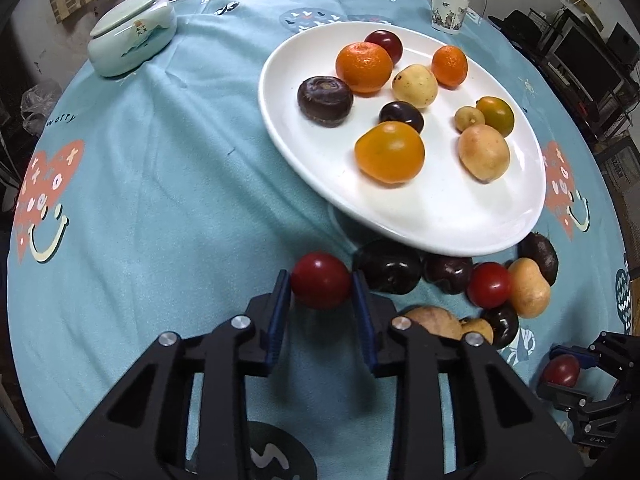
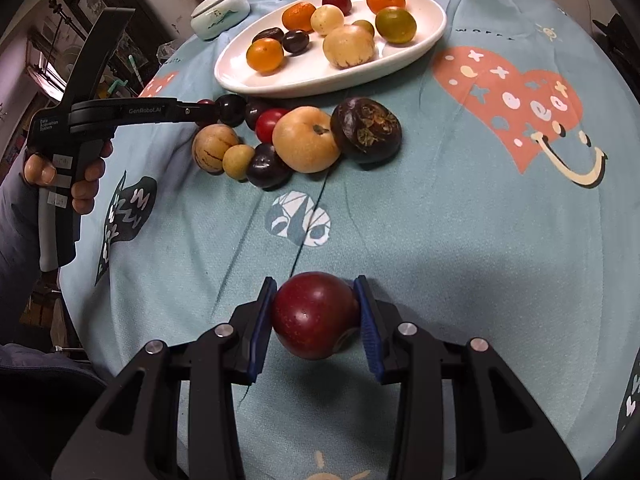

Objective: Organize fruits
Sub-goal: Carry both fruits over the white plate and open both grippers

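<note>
Left hand-held gripper: clamped on a red cherry tomato, both blue pads pressed to its sides, at the near edge of the loose fruit cluster. Whether the tomato rests on the cloth or hangs just clear of it cannot be told.

Right hand-held gripper: clamped on a dark red plum, pads against both flanks, above the light blue tablecloth on the bench, well apart from the cluster and nearer the bench edge. Seen also in the left wrist view at lower right.

Person's hand: wrapped round the grip of the left tool, at the left of the right wrist view.

Loose cluster, between the grippers and the plate, on the cloth:
- tan round pear-like fruit, at the centre;
- dark purple fruit with a dried calyx, mangosteen-like, touching it on the right;
- second red cherry tomato, just behind the tan fruit;
- dark plum and small tan fruit, in front;
- striped tan fruit, at the left;
- further dark fruits behind, partly hidden.

White oval plate, beyond the cluster, its near rim overhanging the dark fruits in the left wrist view. On it: three oranges, a greenish-orange citrus, pale yellow fruits, dark plums, a dark flat fruit, a dark red plum at the far rim.

Lidded pale green ceramic jar: far left. Printed paper cup: behind the plate.
</note>
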